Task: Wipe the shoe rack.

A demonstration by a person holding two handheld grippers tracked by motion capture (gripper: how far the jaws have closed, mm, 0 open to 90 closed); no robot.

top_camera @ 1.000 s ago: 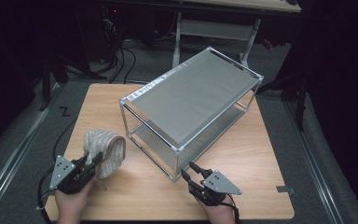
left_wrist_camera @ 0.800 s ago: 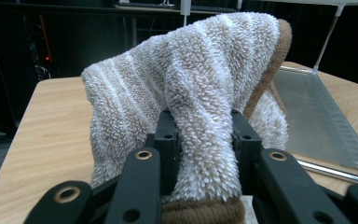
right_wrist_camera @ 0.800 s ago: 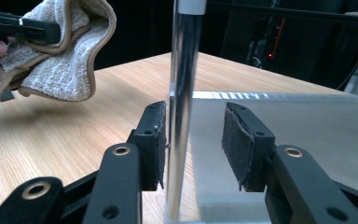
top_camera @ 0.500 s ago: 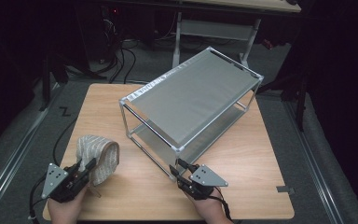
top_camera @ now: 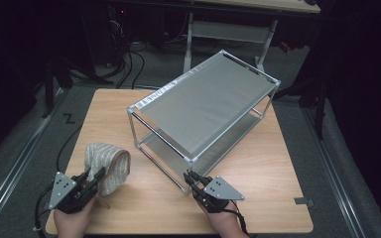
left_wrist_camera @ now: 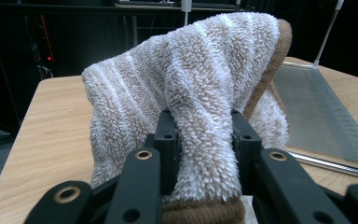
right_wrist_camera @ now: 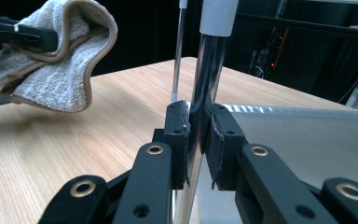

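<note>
Left gripper view, fluffy beige-and-white striped towel point(left_wrist_camera: 200, 84), brown-edged, pinched by left hand-held gripper point(left_wrist_camera: 204, 140)

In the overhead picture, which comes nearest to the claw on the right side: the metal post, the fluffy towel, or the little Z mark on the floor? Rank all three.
From the right claw:
1. The shiny metal corner post of the grey two-shelf rack, clamped between its jaws at the table's near edge.
2. The beige striped terry towel, across the table to the left, gripped by the left claw.
3. The black Z-shaped floor mark, beyond the table's far left side.
</note>
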